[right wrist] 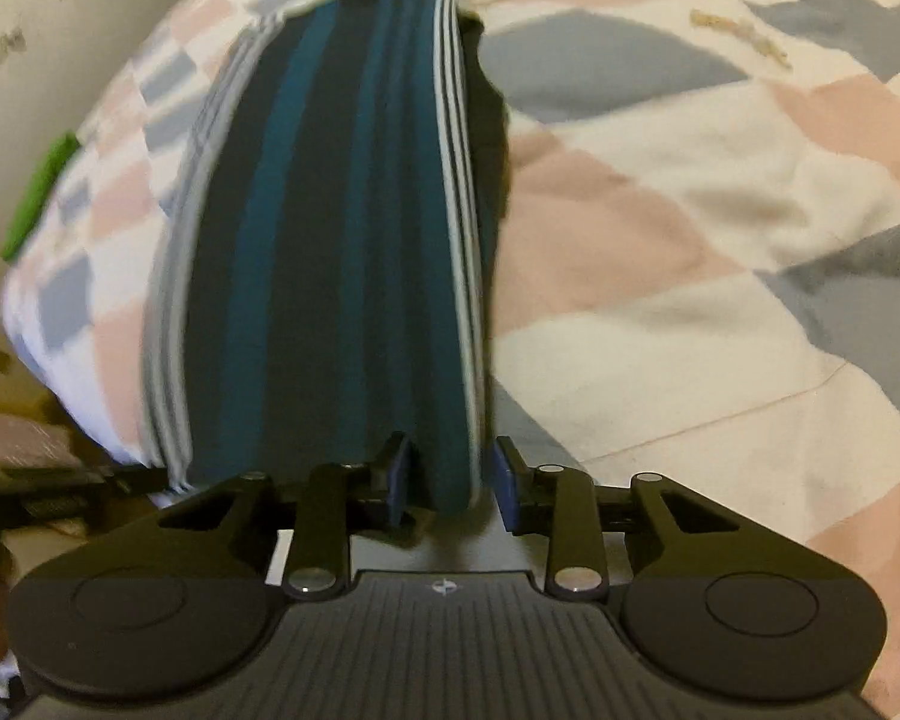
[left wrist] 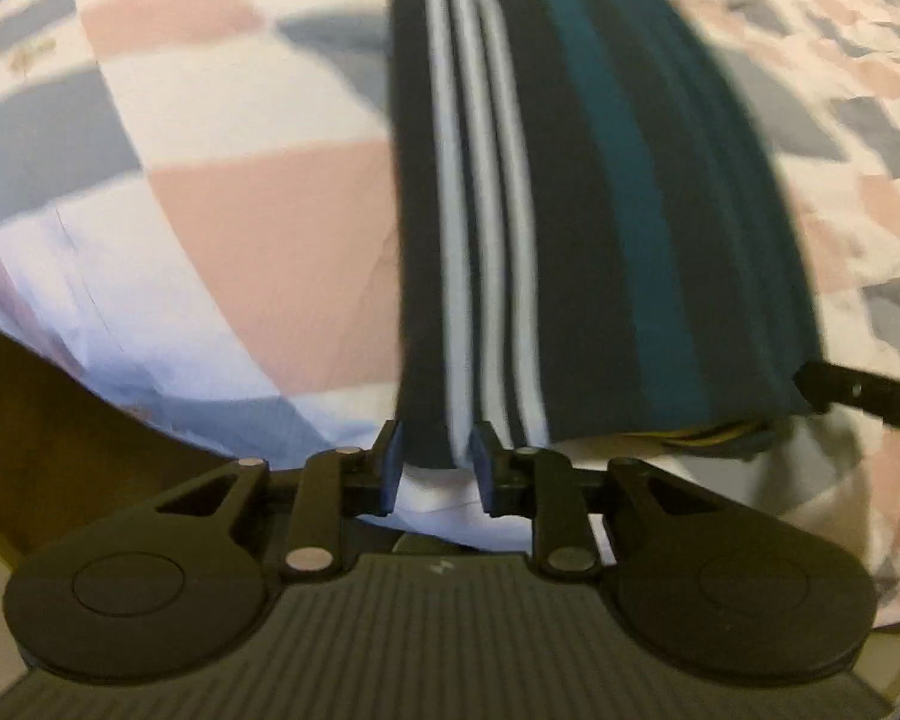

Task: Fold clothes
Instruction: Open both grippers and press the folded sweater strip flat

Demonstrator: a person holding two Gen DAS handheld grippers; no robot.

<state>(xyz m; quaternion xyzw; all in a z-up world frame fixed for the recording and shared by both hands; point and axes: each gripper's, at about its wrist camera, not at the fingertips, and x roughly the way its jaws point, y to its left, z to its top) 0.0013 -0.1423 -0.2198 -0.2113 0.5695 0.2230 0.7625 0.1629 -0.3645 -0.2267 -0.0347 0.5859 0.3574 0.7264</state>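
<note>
Striped garment (left wrist: 600, 192), dark navy w/ teal bands + 3 thin white stripes, lies stretched lengthwise on the bedsheet (left wrist: 222, 204), running away from both cams. Near edge of it is lifted off the sheet; a bit of yellow shows under that edge in left wrist view. Frames blurry, so fabric detail is soft.

Left gripper (left wrist: 437, 468): 2 blue-padded fingers (left wrist: 392, 462) sit either side of the garment's near-left corner, at the white stripes. Small gaps show between pads and cloth, so can't tell if it's clamped or loose.

Right gripper (right wrist: 453, 480): near-right corner of the garment (right wrist: 342, 228) hangs between the fingers (right wrist: 506, 480); clear gap on the right pad side, grip can't be confirmed either. Its black tip also shows at the right edge of left wrist view, touching the garment edge.

Sheet is pink/grey/white checked. Green item (right wrist: 39, 198) sits at the sheet's far left edge, well apart from garment. Beige wall (right wrist: 48, 30) w/ scuffs behind it.
</note>
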